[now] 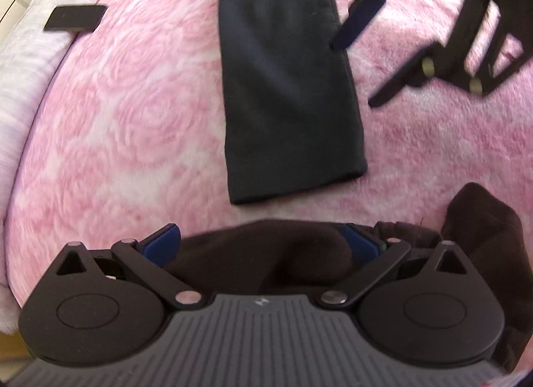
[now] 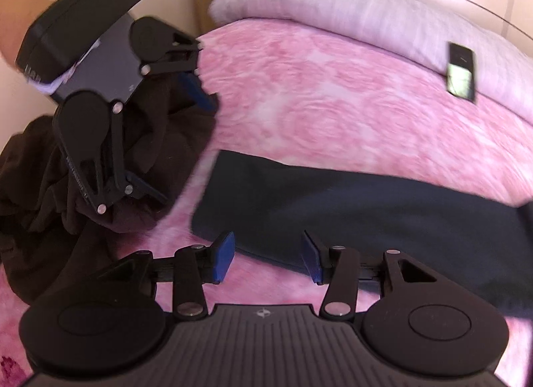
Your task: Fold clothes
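Observation:
A folded dark navy garment (image 1: 286,87) lies flat as a long strip on the pink rose-patterned blanket (image 1: 133,120); it also shows in the right wrist view (image 2: 366,210). A crumpled dark brown garment (image 1: 273,253) lies under my left gripper (image 1: 263,243), whose jaws are wide open around a bunched part of it. In the right wrist view the left gripper (image 2: 176,140) hovers over the brown pile (image 2: 40,170). My right gripper (image 2: 266,260) is open and empty at the navy strip's near edge; it also shows in the left wrist view (image 1: 363,64).
A pale lilac pillow or duvet (image 2: 333,4) runs along the far side of the bed. A black phone (image 2: 461,70) lies at its edge; it also shows in the left wrist view (image 1: 75,19). A wall and wardrobe stand behind.

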A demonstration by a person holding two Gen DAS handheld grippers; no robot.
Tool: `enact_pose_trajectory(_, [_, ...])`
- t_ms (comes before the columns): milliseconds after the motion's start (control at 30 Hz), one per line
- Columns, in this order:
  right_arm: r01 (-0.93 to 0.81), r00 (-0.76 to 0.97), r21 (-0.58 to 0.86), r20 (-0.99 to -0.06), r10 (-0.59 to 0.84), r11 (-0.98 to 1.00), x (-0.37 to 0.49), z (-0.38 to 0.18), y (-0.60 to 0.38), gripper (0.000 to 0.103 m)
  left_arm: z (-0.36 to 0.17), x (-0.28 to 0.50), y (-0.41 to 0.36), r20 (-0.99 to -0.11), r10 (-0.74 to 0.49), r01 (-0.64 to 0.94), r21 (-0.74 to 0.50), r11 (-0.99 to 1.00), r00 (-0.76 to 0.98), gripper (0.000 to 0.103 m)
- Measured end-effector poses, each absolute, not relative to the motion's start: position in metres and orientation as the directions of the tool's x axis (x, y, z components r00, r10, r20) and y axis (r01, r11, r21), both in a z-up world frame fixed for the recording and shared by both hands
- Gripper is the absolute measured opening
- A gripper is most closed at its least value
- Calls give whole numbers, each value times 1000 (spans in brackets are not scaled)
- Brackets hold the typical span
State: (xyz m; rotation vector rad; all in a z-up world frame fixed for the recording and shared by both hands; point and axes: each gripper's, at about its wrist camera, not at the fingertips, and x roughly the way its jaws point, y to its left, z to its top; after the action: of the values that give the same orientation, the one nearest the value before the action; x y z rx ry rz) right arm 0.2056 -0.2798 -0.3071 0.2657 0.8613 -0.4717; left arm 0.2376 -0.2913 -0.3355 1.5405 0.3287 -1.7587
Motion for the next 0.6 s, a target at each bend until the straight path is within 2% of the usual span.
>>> enact_pose_trajectory(67, [470,558,19,-781,-280,883,217,-310,-276,48,-335,244,-289,-927,-374,703,270,-658,6,101])
enact_pose_trajectory(133, [448,557,4,-784,-276,894,227,-313,-272,57,-335,248,-288,-925,-380,717,262,-646,-5,101])
enact_pose_trajectory(200, [432,556,-25,-779,-289,901,234,-314,-268,91,-335,249,-286,-922,-388,723,260,-641,-12,101])
enact_pose_trajectory(233, [424,559,-38,-775,-295,905,236,-314,-265,90,-334,250,-286,-920,-392,723,261,-639,-15,102])
enact_pose_trajectory(267, [414,563,-38,-775,-289,909,238,-314,-263,86,-334,250,-285,-918,-396,724,262,-639,-17,102])
enact_pose_trajectory(300, [409,557,-37,-781,-281,912,240,-315,-262,69,-334,250,-284,-917,-399,724,263,-638,-19,102])
enact_pose_trajectory(367, [398,546,-35,-794,-267,917,244,-319,-259,51,-335,249,-283,-914,-404,724,265,-637,-21,102])
enact_pose_trajectory(433, [396,535,-40,-802,-266,917,247,-321,-257,39,-334,249,-282,-912,-409,723,267,-637,-23,102])
enact_pose_trajectory(500, [387,521,-57,-810,-269,921,249,-323,-255,11,-334,249,-281,-911,-412,723,268,-637,-26,102])
enact_pose_trajectory(533, [376,515,-71,-813,-272,924,251,-324,-253,7,-334,249,-281,-910,-414,723,269,-637,-26,102])
enact_pose_trajectory(600, [349,505,-112,-814,-287,930,254,-326,-248,6,-335,250,-281,-910,-415,725,268,-635,-27,102])
